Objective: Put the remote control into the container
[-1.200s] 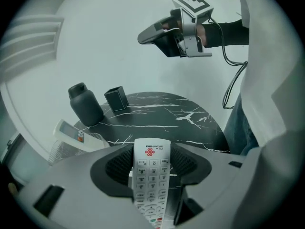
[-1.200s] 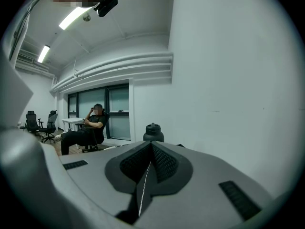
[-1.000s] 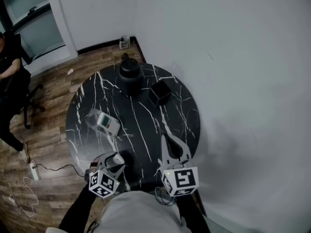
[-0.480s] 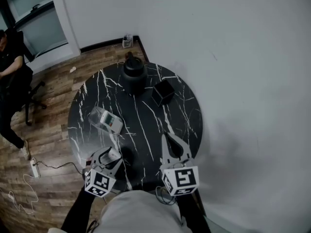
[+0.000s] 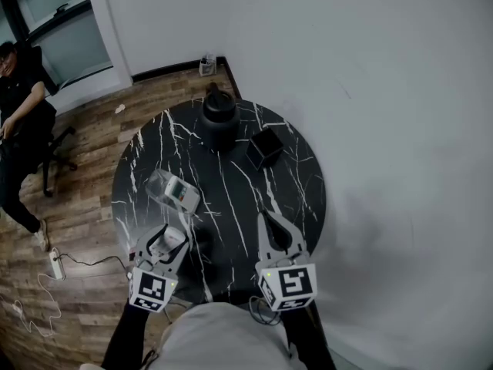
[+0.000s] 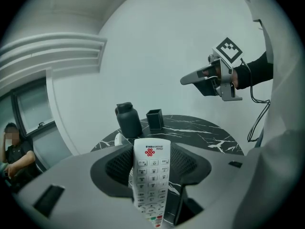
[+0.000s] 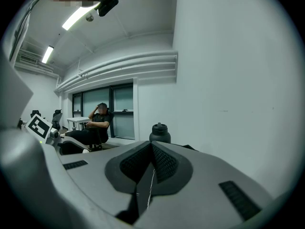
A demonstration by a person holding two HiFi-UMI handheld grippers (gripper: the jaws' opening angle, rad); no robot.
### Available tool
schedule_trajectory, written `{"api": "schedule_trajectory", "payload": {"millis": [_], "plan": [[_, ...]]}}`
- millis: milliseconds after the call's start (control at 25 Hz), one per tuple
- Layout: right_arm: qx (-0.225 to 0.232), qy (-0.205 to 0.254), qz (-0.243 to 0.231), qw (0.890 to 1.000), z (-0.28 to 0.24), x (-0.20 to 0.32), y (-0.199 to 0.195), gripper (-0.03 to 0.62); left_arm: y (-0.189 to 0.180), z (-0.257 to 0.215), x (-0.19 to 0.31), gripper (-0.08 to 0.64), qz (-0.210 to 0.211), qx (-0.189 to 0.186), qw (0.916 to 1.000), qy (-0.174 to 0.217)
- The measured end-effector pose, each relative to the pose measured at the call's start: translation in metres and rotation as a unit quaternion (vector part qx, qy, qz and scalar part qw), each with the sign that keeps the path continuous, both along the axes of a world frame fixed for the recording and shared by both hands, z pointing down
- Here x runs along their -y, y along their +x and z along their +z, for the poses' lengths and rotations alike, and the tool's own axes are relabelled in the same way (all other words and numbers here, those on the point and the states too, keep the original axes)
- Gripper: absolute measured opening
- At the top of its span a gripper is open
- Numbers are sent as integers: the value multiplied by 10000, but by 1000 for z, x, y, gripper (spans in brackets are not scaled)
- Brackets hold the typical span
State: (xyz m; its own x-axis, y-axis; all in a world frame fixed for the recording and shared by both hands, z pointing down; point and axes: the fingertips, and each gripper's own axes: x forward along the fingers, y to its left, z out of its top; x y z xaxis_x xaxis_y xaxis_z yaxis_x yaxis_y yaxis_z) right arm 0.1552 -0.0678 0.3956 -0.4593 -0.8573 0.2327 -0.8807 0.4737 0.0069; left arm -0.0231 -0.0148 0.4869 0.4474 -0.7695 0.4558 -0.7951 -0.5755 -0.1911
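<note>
— Dark marbled round worktop [image 5: 231, 206] on a wood floor, close to a white wall. Which step is the person on?

— Carrying, by the look of it. Nearest, the left claw [image 5: 168, 237] is clamped on the sides of the white remote control [image 6: 151, 173]. The keypad faces that claw's camera, and the remote is held over the worktop's near-left edge. The right claw [image 5: 263, 218] hangs beside it, jaws pressed together on nothing.

— And the container?

— Probably the open black box [image 5: 264, 146] toward the far side, well apart from the remote. A clear case [image 5: 173, 193] lies between them on the left. A dark jug [image 5: 219, 114] stands near the box, farthest back.

— So the next move?

— Likely a reach across, past the case. The remote would need turning end-down over the box's narrow mouth before the jaws part, keeping off the jug.
</note>
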Motion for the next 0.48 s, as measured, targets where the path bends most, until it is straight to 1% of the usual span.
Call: {"api": "schedule_trajectory", "payload": {"millis": [120, 280, 480], "plan": [[-13, -5, -21, 10000, 1, 1, -3, 5, -9, -9, 6, 246, -159, -112, 9997, 152], [-33, -3, -49, 10000, 2, 2, -6, 5, -23, -25, 14, 247, -456, -241, 9984, 220], [-34, -31, -44, 10000, 2, 4, -10, 5, -41, -42, 25, 247, -759, -513, 9948, 448]]}}
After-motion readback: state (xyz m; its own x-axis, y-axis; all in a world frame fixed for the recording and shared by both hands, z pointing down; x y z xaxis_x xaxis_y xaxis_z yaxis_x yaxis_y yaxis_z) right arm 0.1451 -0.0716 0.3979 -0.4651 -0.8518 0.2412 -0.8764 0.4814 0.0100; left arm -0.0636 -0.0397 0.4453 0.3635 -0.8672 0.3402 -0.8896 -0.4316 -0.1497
